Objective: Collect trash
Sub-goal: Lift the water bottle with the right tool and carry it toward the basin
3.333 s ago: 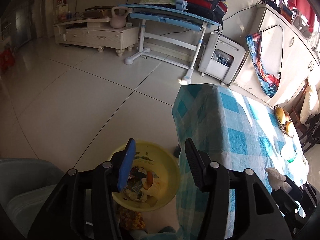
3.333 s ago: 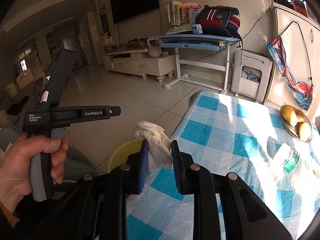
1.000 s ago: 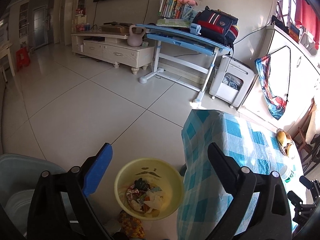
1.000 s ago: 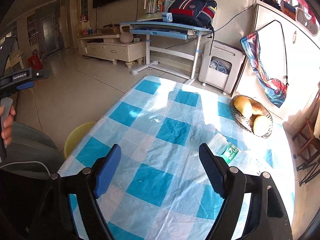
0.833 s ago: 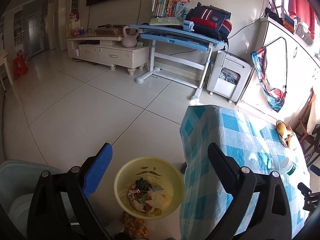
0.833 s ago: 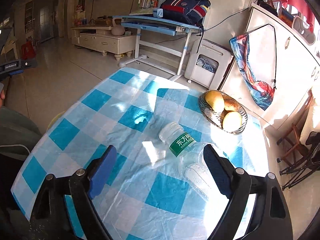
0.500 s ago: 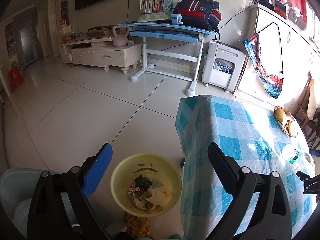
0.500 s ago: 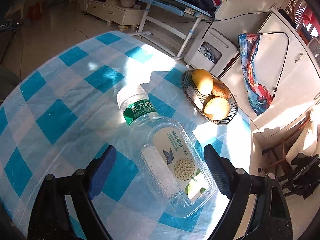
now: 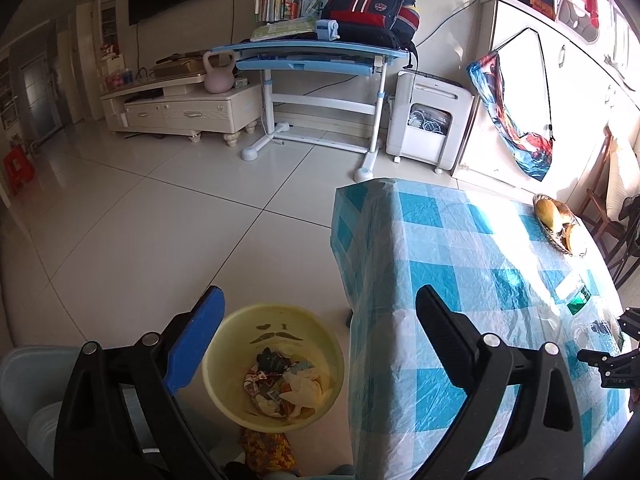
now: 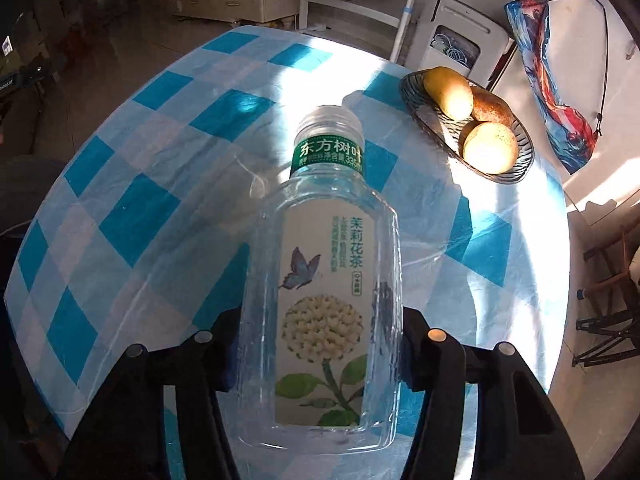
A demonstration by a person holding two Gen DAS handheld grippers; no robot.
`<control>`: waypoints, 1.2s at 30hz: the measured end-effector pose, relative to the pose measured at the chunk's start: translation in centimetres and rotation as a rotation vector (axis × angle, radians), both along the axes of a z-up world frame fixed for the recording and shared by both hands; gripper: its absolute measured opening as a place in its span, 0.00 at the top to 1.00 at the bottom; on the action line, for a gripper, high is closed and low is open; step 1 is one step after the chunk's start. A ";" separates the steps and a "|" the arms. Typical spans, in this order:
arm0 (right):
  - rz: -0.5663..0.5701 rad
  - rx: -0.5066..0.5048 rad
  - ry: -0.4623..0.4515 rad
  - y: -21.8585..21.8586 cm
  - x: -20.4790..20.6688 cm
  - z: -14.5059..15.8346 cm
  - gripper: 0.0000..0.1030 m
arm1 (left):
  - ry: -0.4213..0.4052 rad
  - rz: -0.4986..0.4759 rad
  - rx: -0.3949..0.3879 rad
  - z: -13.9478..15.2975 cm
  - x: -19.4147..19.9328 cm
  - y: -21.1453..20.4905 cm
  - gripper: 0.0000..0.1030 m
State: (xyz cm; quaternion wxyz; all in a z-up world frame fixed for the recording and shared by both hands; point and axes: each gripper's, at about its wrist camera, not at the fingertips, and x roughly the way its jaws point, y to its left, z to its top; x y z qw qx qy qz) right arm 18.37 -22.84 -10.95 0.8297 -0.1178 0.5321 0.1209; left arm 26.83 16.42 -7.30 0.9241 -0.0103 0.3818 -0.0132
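Note:
A clear empty plastic tea bottle (image 10: 324, 280) with a green neck band lies on the blue-checked tablecloth (image 10: 140, 216). My right gripper (image 10: 320, 344) straddles its lower body, one finger on each side and close against it; whether the pads press it I cannot tell. The bottle also shows small in the left wrist view (image 9: 576, 300). My left gripper (image 9: 316, 332) is open and empty above the yellow trash bin (image 9: 224, 376), which stands on the floor by the table's corner and holds crumpled paper and wrappers.
A wire basket of fruit (image 10: 468, 120) sits at the table's far right. A grey seat (image 9: 28, 392) is left of the bin. A blue desk (image 9: 312, 52) and white cabinet (image 9: 180, 112) stand across the tiled floor.
My right gripper has dropped the tissue, swung across the table and closed in around the bottle. My left gripper has opened wide and stays over the bin.

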 end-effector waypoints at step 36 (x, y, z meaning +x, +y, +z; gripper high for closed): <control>-0.242 0.221 -0.178 7.5 -5.4 0.1 0.46 | -0.074 0.027 -0.069 2.4 -2.9 2.7 0.07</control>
